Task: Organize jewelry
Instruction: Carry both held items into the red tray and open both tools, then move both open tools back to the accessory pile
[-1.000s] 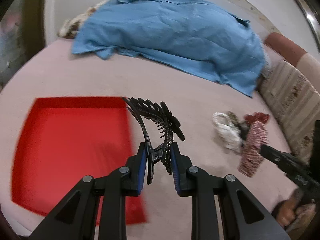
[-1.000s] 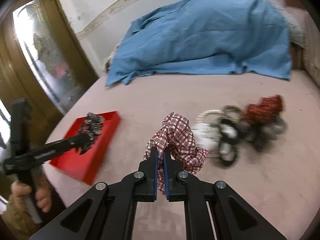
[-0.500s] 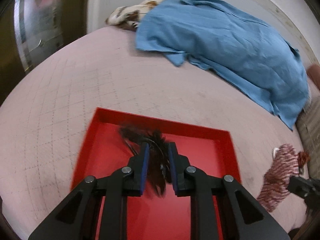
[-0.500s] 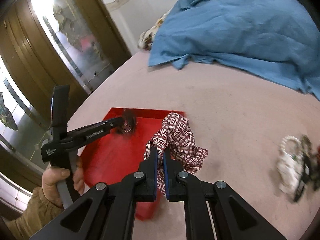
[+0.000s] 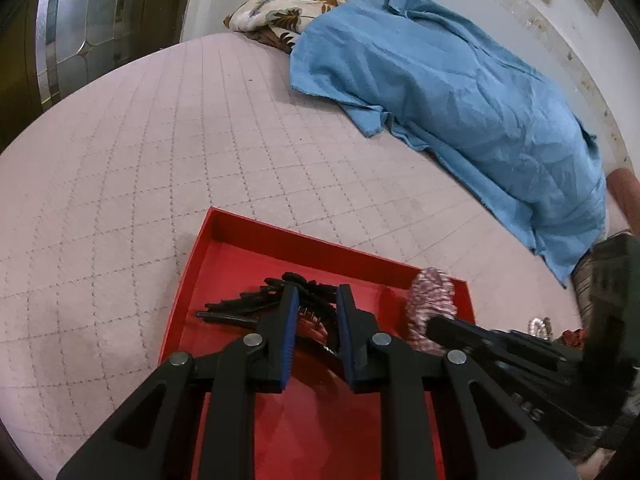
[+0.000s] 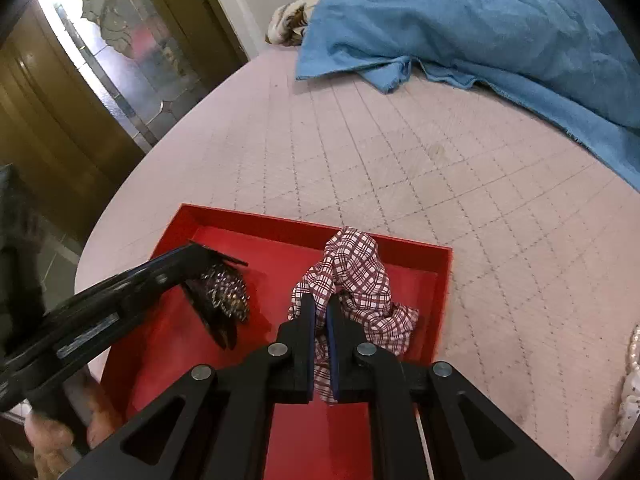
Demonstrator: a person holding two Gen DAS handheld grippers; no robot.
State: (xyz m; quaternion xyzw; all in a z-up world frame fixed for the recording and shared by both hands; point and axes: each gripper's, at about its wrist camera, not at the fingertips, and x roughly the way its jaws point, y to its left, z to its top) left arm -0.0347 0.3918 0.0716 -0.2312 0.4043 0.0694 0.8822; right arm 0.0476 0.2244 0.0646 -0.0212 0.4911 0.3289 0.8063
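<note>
- Hovering over the red tray, the left hand-held gripper clamps a black toothed hair clip, whose comb-like prongs stick out to the left past its blue-lined fingers just above the tray floor
- Beside it, the right hand-held gripper is clenched on a red-and-white checked fabric scrunchie, held above the right half of the same tray
- In the right wrist view the clip shows a glittery, beaded face and hangs at the tip of the left tool, near the scrunchie but apart from it
- The tray is a shallow, square-cornered box with low walls; it sits on a pale pink quilted bed stitched in a diamond grid
- A crumpled blue cloth lies across the far side of the bed, with a leaf-patterned fabric beneath its far end
- More jewelry, a white beaded piece, lies on the bed right of the tray
- A hand grips the left tool's handle
</note>
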